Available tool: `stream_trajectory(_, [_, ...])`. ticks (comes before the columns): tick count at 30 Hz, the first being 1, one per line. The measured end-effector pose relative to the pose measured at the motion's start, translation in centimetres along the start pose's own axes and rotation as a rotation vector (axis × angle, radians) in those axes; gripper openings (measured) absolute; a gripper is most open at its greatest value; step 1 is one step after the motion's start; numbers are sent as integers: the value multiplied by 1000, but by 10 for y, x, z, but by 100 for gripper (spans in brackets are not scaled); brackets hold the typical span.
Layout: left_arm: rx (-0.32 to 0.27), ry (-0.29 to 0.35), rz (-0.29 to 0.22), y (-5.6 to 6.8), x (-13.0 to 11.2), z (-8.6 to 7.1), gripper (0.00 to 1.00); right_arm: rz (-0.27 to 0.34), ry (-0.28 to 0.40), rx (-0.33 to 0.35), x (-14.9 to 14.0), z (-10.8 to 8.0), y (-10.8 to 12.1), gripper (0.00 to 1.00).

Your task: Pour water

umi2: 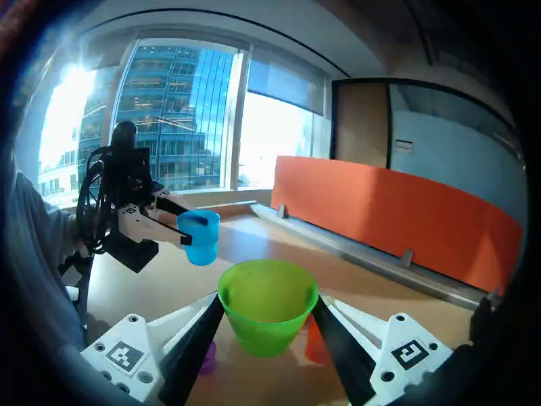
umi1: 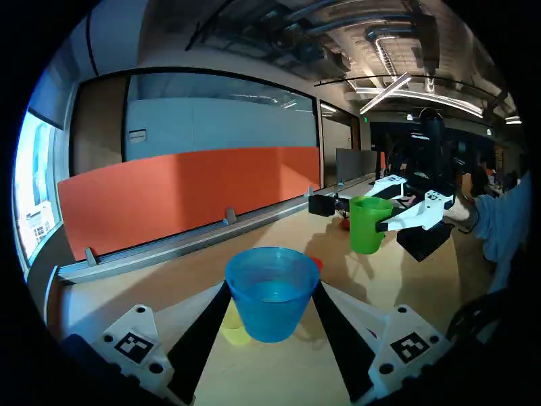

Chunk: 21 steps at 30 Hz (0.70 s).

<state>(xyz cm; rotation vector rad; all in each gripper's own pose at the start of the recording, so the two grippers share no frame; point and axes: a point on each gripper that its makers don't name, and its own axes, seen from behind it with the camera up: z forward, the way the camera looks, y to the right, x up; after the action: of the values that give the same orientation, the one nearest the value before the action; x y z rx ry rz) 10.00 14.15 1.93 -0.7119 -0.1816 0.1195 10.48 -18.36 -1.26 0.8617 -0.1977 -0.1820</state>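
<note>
Two clamped cups, left gripper [umi1: 272, 291] on blue cup [umi1: 270, 314] holding water, right gripper [umi2: 268, 304] on empty green cup [umi2: 267, 325]

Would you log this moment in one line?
left claw: holds blue cup, water inside | right claw: holds green cup

**Small cups half hidden behind the held ones**

In the left gripper view the blue cup [umi1: 272, 301] covers most of a yellow cup [umi1: 235, 331] and nearly all of a red thing [umi1: 316, 262]. In the right gripper view the green cup [umi2: 268, 308] hides much of an orange cup [umi2: 314, 345], and the right gripper [umi2: 268, 298] partly covers a purple cup [umi2: 208, 358].
</note>
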Motion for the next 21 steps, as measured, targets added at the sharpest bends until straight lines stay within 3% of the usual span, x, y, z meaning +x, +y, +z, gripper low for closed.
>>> stream_trajectory(10, [5, 54, -8, -3, 28, -2, 86, 7, 84, -16, 33, -1, 5, 92])
stream_trajectory(21, [11, 88, 2, -8, 47, -3, 85, 2, 119, -12, 50, 0, 8, 92])
